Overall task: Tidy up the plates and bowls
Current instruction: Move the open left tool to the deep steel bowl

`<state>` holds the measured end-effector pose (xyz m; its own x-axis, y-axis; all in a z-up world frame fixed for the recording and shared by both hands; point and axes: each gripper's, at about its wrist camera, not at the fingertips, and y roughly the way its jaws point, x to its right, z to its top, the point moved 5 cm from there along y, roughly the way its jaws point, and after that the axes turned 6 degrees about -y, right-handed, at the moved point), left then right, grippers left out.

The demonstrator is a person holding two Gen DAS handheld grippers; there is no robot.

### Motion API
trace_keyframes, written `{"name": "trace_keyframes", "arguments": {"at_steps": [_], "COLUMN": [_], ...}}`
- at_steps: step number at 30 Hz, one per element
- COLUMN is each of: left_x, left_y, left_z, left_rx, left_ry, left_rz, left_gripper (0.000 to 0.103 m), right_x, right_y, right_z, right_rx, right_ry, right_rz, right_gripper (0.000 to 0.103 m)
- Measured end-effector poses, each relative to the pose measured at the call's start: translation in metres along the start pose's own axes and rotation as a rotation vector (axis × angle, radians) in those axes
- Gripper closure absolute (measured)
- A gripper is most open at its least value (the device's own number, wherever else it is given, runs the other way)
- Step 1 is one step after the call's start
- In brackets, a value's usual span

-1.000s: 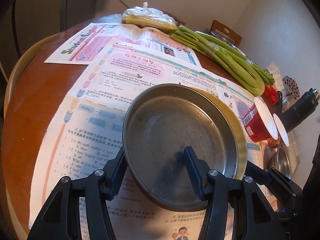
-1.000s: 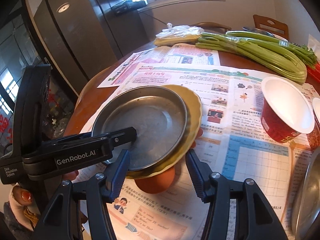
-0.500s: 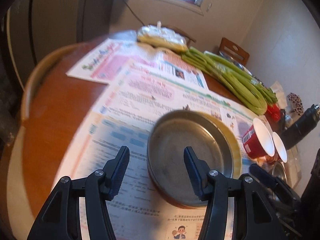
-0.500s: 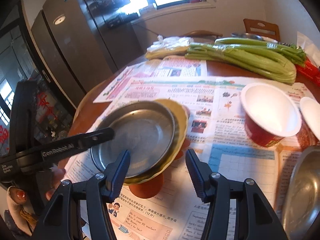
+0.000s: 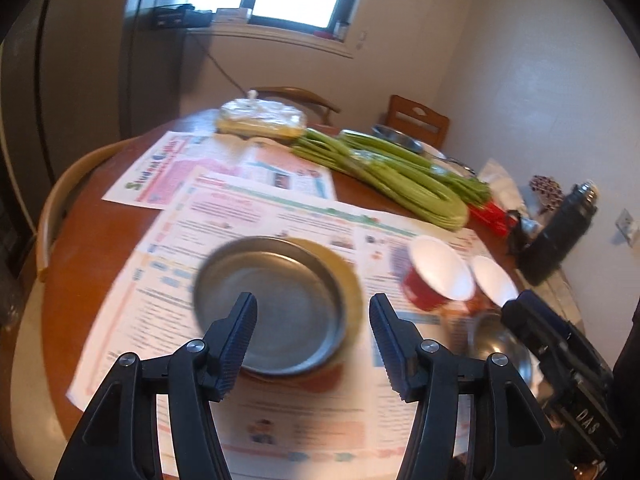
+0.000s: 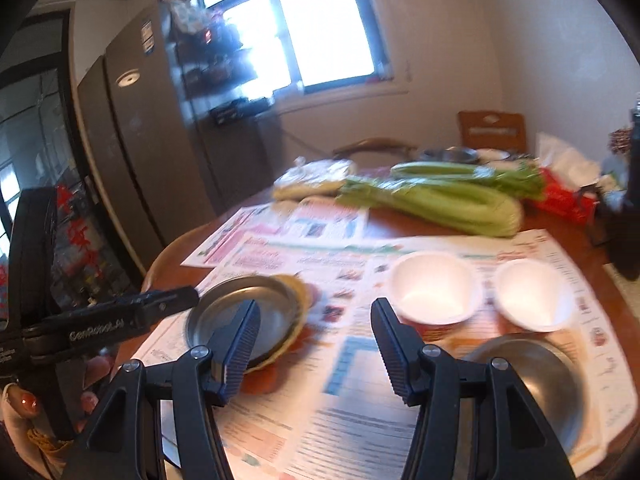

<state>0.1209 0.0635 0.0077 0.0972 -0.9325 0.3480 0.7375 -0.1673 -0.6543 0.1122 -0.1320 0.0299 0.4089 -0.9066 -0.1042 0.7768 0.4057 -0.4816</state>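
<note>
Left wrist view: the left hand-held gripper (image 5: 313, 334) hangs wide apart and empty above a steel plate (image 5: 276, 300) (blurred), which sits stacked in a yellow plate (image 5: 347, 276) on the newspaper-covered tabletop (image 5: 80, 240). The right hand-held gripper (image 6: 314, 338) is also spread wide, holding nothing. Two white bowls (image 6: 434, 290) stand side by side beyond it, a steel bowl (image 6: 532, 372) just beside them.

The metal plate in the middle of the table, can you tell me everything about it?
The metal plate is round, grey and dull, with a shallow raised rim and nothing in it. It sits nested on a slightly wider yellow plate, and something orange shows beneath that stack. The stack rests on printed paper sheets. Neither gripper touches it; the left gripper hovers open before it.
</note>
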Motion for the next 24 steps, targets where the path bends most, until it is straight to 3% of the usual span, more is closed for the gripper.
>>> {"name": "trace_keyframes", "arguments": {"at_steps": [9, 12, 18, 24], "left_x": [0.072, 0.101, 0.139, 0.172], "left_y": [-0.002, 0.007, 0.009, 0.004], "left_z": [-0.019, -0.034, -0.041, -0.030], "left_rx": [-0.033, -0.107, -0.105, -0.097], "left_ry": [0.087, 0.122, 0.180, 0.241], "left_rz": [-0.087, -0.148, -0.126, -0.125], "left_gripper": [0.041, 0.041, 0.041, 0.041], "right_x": [0.059, 0.078, 0.107, 0.131], "right_y": [-0.058, -0.072, -0.099, -0.111], "right_z": [0.004, 0.003, 0.000, -0.006], "right_rx": [0.082, 0.094, 0.126, 0.100], "right_ry": [0.065, 0.087, 0.108, 0.131], "right_rz": [-0.086, -0.105, -0.142, -0.195], "right_gripper": [0.041, 0.040, 0.040, 0.039]}}
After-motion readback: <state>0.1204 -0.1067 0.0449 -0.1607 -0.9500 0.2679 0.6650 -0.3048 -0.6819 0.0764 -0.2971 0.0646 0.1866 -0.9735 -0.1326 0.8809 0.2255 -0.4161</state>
